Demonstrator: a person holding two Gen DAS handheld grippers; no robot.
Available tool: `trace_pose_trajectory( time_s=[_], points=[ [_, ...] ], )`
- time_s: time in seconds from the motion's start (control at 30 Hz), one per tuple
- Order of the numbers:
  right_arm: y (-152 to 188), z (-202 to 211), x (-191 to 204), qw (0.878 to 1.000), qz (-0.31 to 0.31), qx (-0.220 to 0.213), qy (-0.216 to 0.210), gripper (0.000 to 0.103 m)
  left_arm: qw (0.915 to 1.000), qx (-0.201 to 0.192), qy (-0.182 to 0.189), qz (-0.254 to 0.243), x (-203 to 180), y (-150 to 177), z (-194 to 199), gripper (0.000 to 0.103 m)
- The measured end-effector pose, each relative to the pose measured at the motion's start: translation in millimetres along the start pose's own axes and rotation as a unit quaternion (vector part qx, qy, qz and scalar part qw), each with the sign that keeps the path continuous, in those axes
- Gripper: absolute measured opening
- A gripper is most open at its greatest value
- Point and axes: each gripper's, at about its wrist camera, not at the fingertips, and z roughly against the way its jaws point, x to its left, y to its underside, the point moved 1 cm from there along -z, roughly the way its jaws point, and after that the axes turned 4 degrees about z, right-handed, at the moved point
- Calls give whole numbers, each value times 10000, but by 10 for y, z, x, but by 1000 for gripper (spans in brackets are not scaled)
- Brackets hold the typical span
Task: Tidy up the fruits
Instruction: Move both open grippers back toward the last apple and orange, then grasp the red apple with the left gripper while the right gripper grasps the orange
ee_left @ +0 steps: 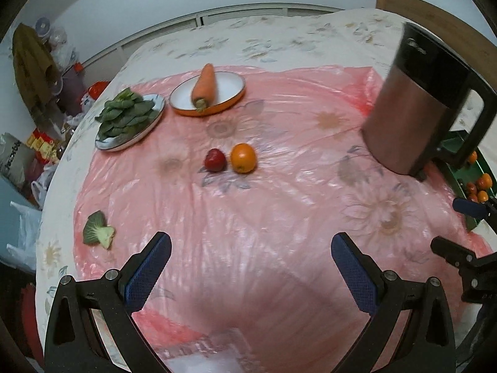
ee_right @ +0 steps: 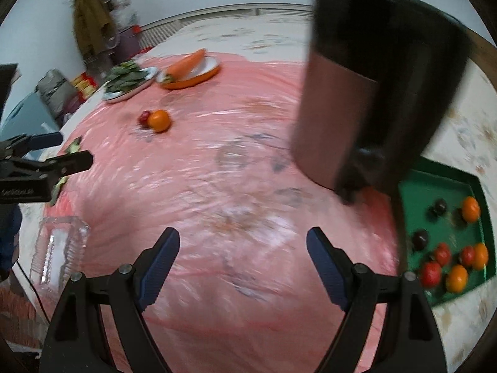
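An orange and a small red fruit lie side by side, touching, in the middle of the pink plastic sheet; both show in the right wrist view, the orange in front of the red fruit. A green tray at the right holds several oranges, red fruits and dark fruits; its edge shows in the left wrist view. My left gripper is open and empty, above the sheet, well short of the two fruits. My right gripper is open and empty, left of the tray.
A tall brown and black kettle stands at the right, next to the tray. An orange plate holds a carrot. A white plate holds leafy greens. A cut green vegetable piece lies at the left. A clear plastic box sits near the front left edge.
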Motion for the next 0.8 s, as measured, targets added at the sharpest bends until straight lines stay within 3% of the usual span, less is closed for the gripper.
trace_pose_trajectory(
  time_s=[0.2,0.27,0.4,0.57,0.8],
  points=[
    [-312,-265,350,9971,530,-98,-535,103,9999,71,105,63,337,-121,-187,96],
    [-429,-369,456,9943,761,-113,-738,103,9996,130,238,-35,414,-178,-262,85],
    [-683,-566,595,9864,1219,-141,-1090,103,9976,147,451,-500,547,-346,-420,77],
    [-995,-844,715,9755,1753,-186,-1313,88,9906,249,748,-1117,638,-556,-688,53],
    [-1301,-1297,911,9656,2117,-215,-1492,88,9808,564,1035,-1553,654,-714,-1132,41]
  ],
)
